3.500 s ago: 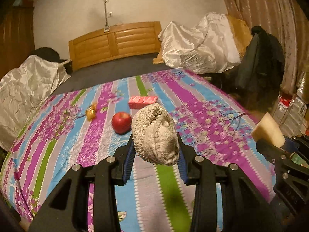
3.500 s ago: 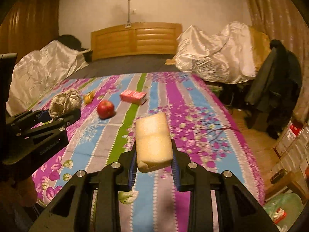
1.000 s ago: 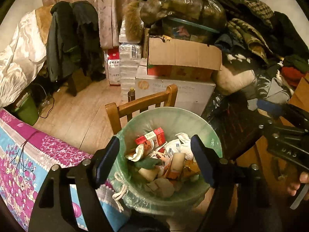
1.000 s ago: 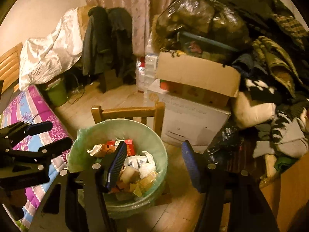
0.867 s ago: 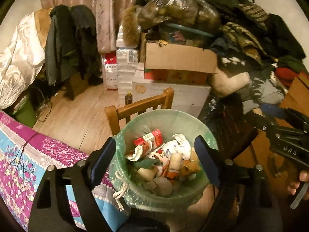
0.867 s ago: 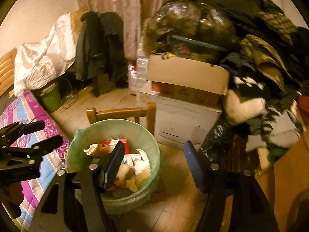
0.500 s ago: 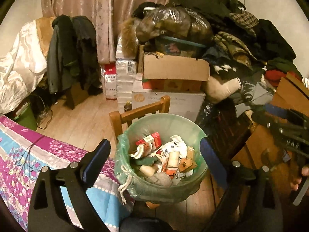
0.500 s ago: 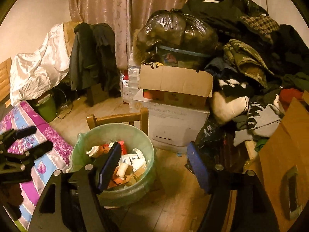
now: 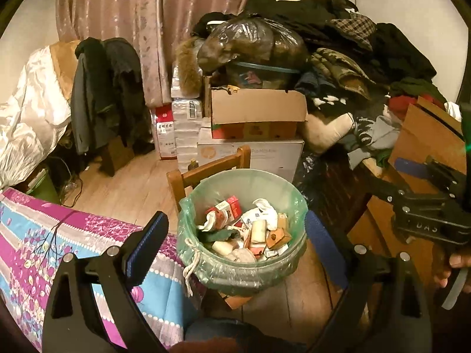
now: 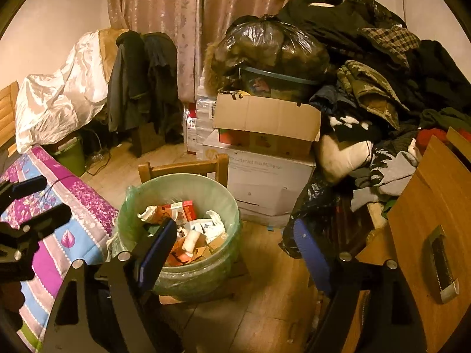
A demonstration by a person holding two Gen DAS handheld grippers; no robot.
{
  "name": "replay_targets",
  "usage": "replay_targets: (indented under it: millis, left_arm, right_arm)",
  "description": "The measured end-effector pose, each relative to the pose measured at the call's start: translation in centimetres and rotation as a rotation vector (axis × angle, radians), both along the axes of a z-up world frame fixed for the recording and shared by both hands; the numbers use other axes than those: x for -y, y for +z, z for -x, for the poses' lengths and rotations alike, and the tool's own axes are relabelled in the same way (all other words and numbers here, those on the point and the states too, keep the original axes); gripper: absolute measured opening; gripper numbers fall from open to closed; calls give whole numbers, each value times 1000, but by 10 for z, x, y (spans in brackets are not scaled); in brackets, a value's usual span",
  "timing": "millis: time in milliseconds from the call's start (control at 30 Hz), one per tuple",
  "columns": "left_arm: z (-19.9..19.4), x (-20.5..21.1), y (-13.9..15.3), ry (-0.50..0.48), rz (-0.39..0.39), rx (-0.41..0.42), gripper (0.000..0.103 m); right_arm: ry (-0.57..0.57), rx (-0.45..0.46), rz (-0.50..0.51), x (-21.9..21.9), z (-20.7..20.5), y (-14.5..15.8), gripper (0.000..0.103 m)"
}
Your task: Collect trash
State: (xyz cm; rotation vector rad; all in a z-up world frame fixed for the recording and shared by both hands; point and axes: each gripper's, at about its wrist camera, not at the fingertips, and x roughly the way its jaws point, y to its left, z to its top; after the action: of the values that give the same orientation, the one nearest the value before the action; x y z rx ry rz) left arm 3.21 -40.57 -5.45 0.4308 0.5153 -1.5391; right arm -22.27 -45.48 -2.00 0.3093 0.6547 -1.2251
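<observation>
Hanging over the round green bag-lined trash bin (image 9: 290,203) full of scraps, the left gripper (image 9: 235,245) is spread wide and empty. The right gripper (image 10: 232,247) is opening, empty too. Bumping the bin off its wooden chair (image 9: 206,172) could spill everything.

Both grippers are black plastic frames with silver screw heads and blue pads lining the fingers (image 9: 148,239). The right gripper (image 9: 424,206), seen from the left wrist camera, carries raised "DAS" lettering.
</observation>
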Motion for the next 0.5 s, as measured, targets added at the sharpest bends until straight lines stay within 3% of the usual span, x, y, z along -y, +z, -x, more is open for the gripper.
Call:
replay_targets:
  millis: [500]
  left_arm:
    - [7, -5, -3, 2, -23, 49, 92]
  right_arm:
    - [-23, 56, -31, 5, 4, -10, 82]
